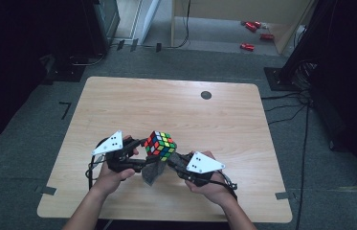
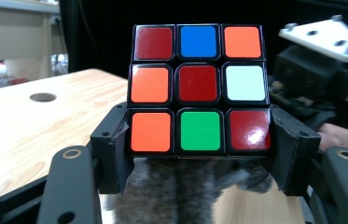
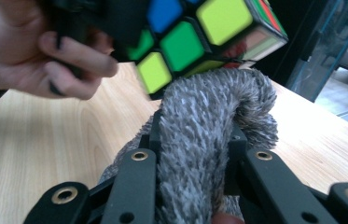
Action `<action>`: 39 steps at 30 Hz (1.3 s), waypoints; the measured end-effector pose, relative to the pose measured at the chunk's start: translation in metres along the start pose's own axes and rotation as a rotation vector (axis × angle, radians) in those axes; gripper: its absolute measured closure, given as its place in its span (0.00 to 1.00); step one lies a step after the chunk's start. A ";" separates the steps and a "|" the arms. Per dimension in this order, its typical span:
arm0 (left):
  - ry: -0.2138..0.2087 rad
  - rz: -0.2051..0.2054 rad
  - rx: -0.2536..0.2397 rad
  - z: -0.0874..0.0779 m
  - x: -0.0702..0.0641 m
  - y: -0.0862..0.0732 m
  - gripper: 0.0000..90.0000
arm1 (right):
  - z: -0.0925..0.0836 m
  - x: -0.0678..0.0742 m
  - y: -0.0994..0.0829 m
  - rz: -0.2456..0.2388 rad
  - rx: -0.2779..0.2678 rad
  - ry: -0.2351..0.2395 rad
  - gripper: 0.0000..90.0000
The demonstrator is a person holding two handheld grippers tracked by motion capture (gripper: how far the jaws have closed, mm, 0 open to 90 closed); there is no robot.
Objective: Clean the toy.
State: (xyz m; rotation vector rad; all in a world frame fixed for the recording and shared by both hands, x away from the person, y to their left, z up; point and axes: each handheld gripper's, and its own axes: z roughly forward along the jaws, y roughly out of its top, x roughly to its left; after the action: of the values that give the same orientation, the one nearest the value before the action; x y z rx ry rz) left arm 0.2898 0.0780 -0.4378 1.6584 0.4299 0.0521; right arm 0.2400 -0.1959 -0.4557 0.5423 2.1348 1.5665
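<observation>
A colour cube (image 2: 198, 88) is clamped in the left gripper (image 2: 199, 154) above the desk (image 1: 133, 103); a grey fuzzy cloth (image 3: 204, 140) is pinched in the right gripper's (image 3: 195, 154) jaws, just beneath it.

Item 1: puzzle cube (image 1: 160, 145), raised above the table (image 1: 176, 105) near its front edge, between my left tool (image 1: 140, 149) and right tool (image 1: 169, 163); left tool's jaws clamp its bottom layer. Item 2: fuzzy cloth (image 1: 152, 173), directly beneath the cube, pinched in my right tool. Item 3: round hole (image 1: 206, 95), far side, right of centre.
</observation>
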 end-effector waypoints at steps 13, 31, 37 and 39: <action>0.201 0.216 0.162 0.017 -0.008 -0.020 0.39 | -0.037 -0.025 0.025 0.133 -0.188 -0.070 0.82; 0.116 0.228 0.115 0.021 -0.019 -0.019 0.39 | -0.024 -0.014 0.027 0.248 -0.164 0.005 0.83; 0.096 0.244 0.117 0.027 -0.028 -0.016 0.39 | -0.023 -0.023 0.024 0.301 -0.161 -0.055 0.84; 0.119 0.213 0.108 0.023 -0.023 -0.014 0.39 | -0.023 -0.026 0.017 0.317 -0.133 -0.078 0.84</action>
State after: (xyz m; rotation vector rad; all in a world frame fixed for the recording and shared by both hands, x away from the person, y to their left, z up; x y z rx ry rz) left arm 0.2715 0.0499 -0.4499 1.8084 0.3496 0.2915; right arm 0.2496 -0.2239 -0.4307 0.9157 1.9405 1.8050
